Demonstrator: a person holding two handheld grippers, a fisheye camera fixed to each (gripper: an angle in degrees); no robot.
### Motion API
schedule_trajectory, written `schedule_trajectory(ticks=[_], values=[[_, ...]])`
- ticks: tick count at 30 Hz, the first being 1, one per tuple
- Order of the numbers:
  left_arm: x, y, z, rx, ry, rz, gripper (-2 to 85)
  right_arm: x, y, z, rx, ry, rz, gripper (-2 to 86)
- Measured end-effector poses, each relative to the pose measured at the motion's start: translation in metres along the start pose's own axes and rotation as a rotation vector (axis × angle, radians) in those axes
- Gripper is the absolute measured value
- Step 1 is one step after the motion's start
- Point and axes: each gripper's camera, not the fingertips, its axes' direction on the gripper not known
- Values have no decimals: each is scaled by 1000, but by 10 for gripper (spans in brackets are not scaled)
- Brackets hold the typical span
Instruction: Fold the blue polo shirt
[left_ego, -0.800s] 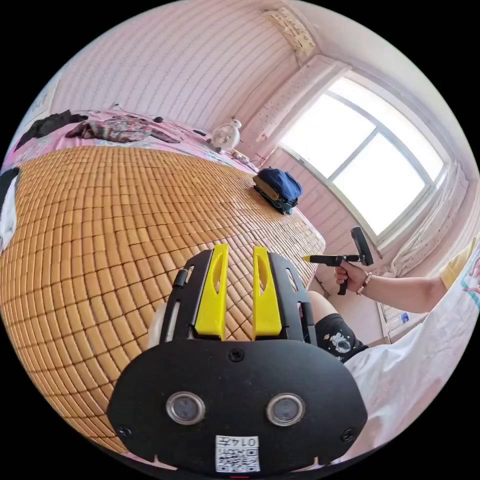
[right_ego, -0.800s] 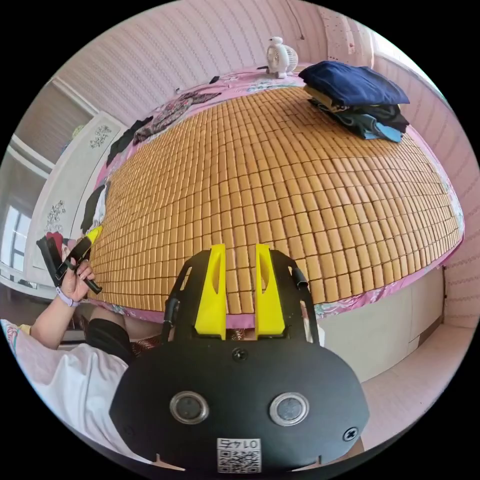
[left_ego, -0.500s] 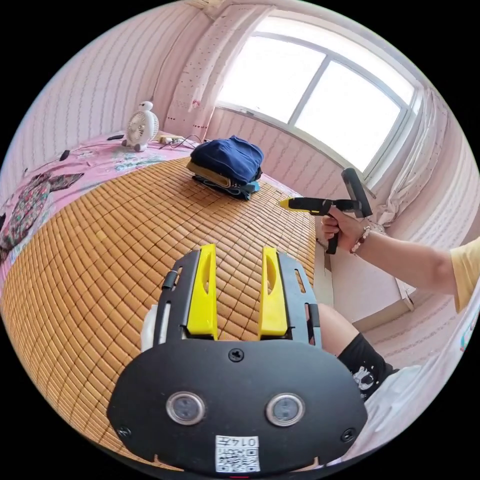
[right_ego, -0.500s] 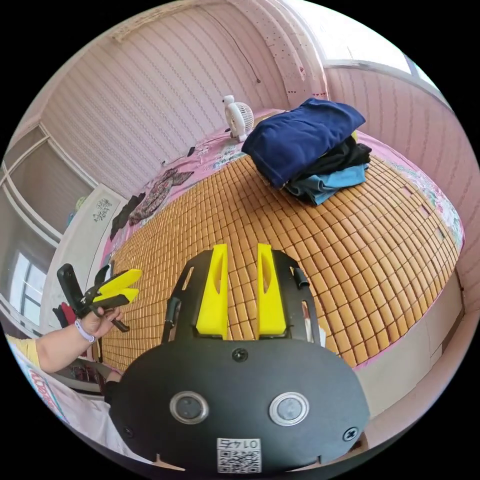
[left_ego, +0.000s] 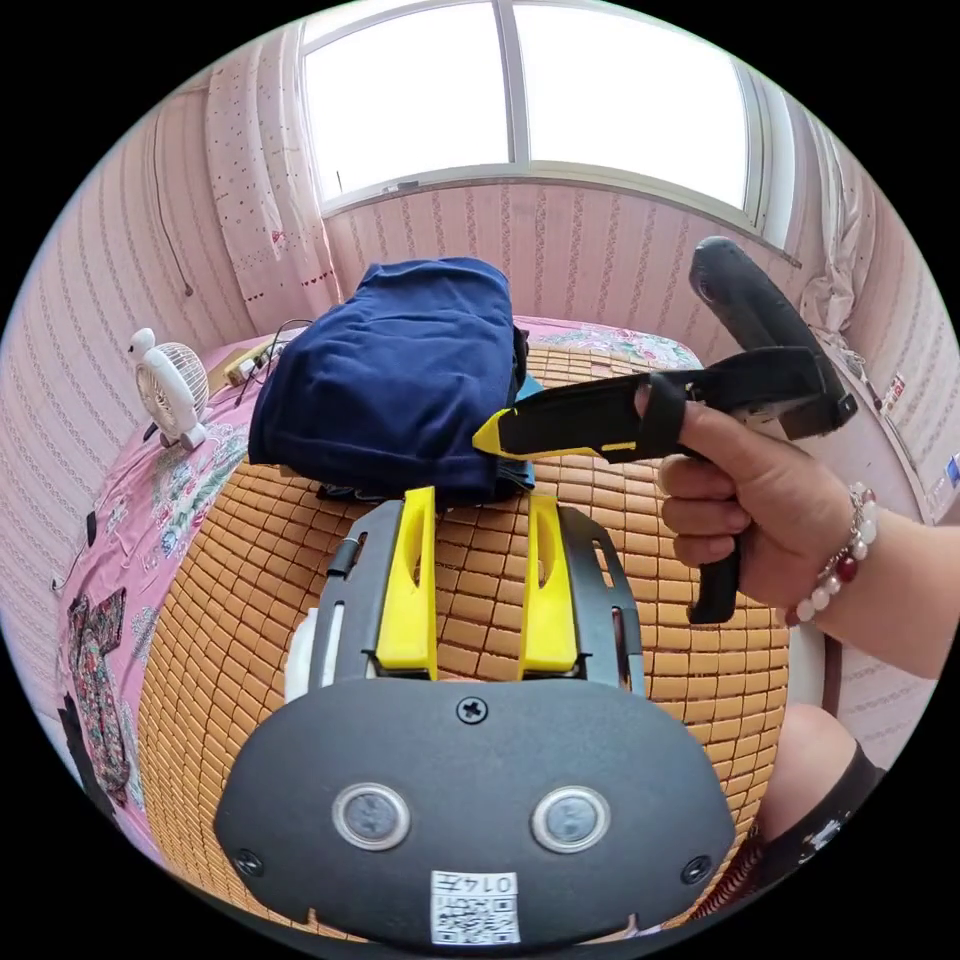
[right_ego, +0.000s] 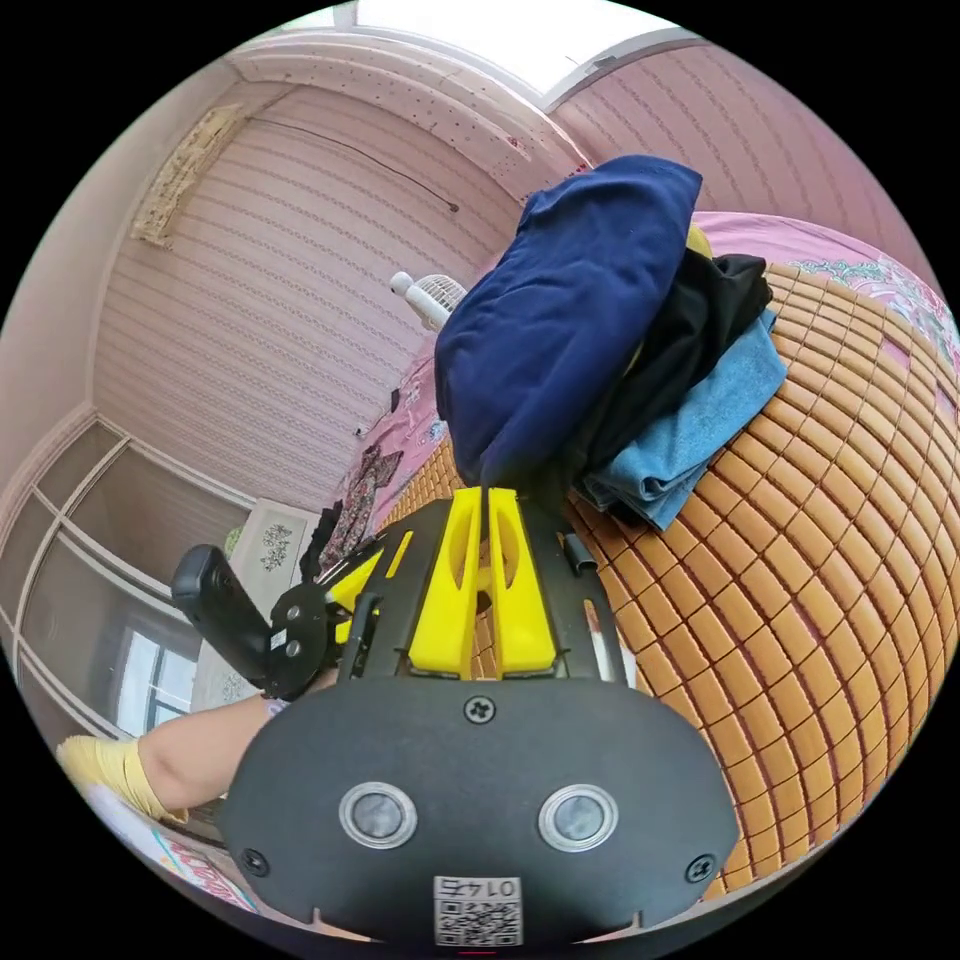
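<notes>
A folded blue polo shirt (left_ego: 395, 375) tops a small stack of clothes at the window end of a bamboo mat (left_ego: 640, 640) on a bed; beneath it lie a black garment (right_ego: 690, 340) and a light blue garment (right_ego: 690, 430). In the left gripper view the left gripper (left_ego: 478, 500) hovers just short of the stack's near edge, its yellow jaws apart with mat showing between them and gripping nothing; the right gripper (left_ego: 490, 435), held in a hand (left_ego: 750, 510), reaches in from the side with its tip at the shirt's near corner. In the right gripper view the right gripper (right_ego: 487, 495) has its jaws drawn together, and a thin edge of the dark blue fabric runs down between the tips, so it appears clamped on the shirt's lower edge; the left gripper (right_ego: 350, 585) sits just beside it. The shirt's long axis runs away from the grippers toward the window wall; which end is the collar cannot be told. A small white fan (left_ego: 170, 385) stands on the pink sheet (left_ego: 150, 500) well to one side.
</notes>
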Motion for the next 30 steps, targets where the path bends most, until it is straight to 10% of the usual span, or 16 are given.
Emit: schedule_trajectory(ticks=[12,19,26,30], values=[[39,157,-186,23,110,-78,-9,-167,167,-25,-236,-278,-417,5],[80,377,-216,-263,305,-592,-10,-156,338,47,-749,19,-253,8],[79,465,-302,-106,122,-800,-8,-196,340,33,-722,485,-500,12],[70,464,-312,-64,93,-786,14,-236,347,61,-696,338,-601,20]])
